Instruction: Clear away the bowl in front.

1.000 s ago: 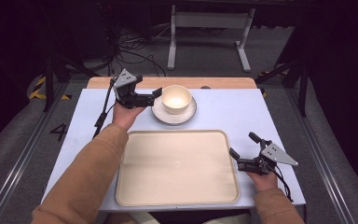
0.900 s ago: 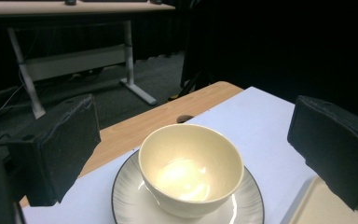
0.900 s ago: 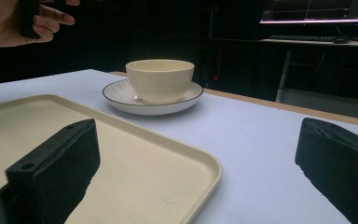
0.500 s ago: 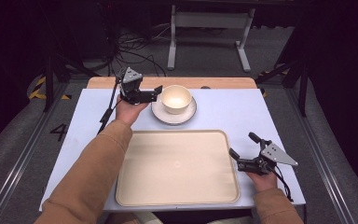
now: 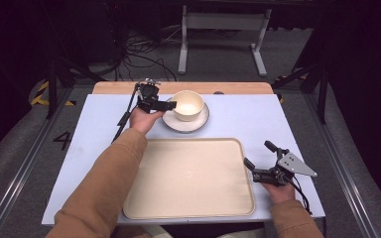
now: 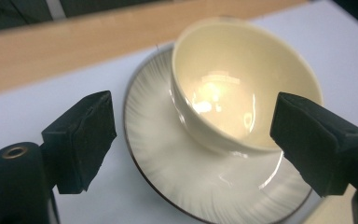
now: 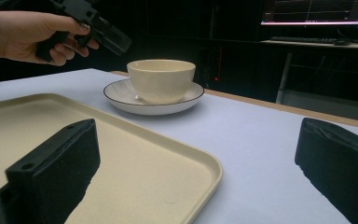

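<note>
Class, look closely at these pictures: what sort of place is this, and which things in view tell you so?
Probably a lab or recording studio, not a home: a white table on a dark floor, loose cables behind it, a monitor on a desk, and a person holding a left tool.

The table (image 5: 243, 119) is brightly lit from above against a dark room; glare is seen inside the bowl (image 6: 242, 84) (near jaws blurred).

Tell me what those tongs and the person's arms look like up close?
Both are black handheld tools. The left tongs end in two blocky black pads, and a thin black cable trails from them across the table. The right tongs carry a grey three-cornered plate on top and have a dark cable at the wrist. The person wears tan long sleeves.
</note>
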A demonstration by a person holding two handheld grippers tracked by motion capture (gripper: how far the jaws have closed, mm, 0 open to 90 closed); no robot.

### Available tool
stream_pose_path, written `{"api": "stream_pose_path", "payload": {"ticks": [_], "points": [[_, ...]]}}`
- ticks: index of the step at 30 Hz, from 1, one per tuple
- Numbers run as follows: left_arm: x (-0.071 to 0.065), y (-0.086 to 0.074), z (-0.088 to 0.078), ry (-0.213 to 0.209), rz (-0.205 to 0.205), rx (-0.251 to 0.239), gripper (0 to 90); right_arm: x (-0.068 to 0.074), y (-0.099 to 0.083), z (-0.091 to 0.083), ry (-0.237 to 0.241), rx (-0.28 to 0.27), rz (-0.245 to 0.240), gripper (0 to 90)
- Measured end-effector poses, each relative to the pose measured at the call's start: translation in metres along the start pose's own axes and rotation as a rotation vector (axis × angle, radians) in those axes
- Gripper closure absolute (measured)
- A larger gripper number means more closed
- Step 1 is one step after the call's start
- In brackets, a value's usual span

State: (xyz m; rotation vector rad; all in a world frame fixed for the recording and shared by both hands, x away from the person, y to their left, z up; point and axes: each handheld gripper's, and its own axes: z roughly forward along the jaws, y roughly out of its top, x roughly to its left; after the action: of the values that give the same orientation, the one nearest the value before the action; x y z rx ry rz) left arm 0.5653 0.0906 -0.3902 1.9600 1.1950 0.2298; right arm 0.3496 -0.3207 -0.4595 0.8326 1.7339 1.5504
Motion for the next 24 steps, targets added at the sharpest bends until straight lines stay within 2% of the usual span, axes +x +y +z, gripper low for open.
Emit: {"api": "stream_pose_path", "payload": {"ticks": [6, 8, 11, 16, 20, 24], "points": [[0.001, -0.001, 0.012, 0.013, -0.041, 0.006, 19.9, 0.000, 0.000, 0.000, -0.001, 0.000, 0.000, 0.2], [0.001, 0.000, 0.014, 0.016, -0.042, 0.019, 20.3, 0.000, 0.000, 0.000, -0.001, 0.000, 0.000, 0.2], [0.000, 0.003, 0.020, 0.044, -0.046, 0.033, 20.6, 0.000, 0.000, 0.000, -0.001, 0.000, -0.001, 0.2], [-0.005, 0.006, 0.027, 0.056, -0.046, 0.046, 26.7, 0.000, 0.000, 0.000, -0.004, 0.001, -0.002, 0.3], [-0.007, 0.007, 0.033, 0.051, -0.060, 0.037, 37.1, 0.000, 0.000, 0.000, -0.005, 0.003, -0.001, 0.7], [-0.009, 0.007, 0.039, 0.075, -0.058, 0.037, 41.9, 0.000, 0.000, 0.000, -0.008, 0.006, -0.001, 0.7]]}}
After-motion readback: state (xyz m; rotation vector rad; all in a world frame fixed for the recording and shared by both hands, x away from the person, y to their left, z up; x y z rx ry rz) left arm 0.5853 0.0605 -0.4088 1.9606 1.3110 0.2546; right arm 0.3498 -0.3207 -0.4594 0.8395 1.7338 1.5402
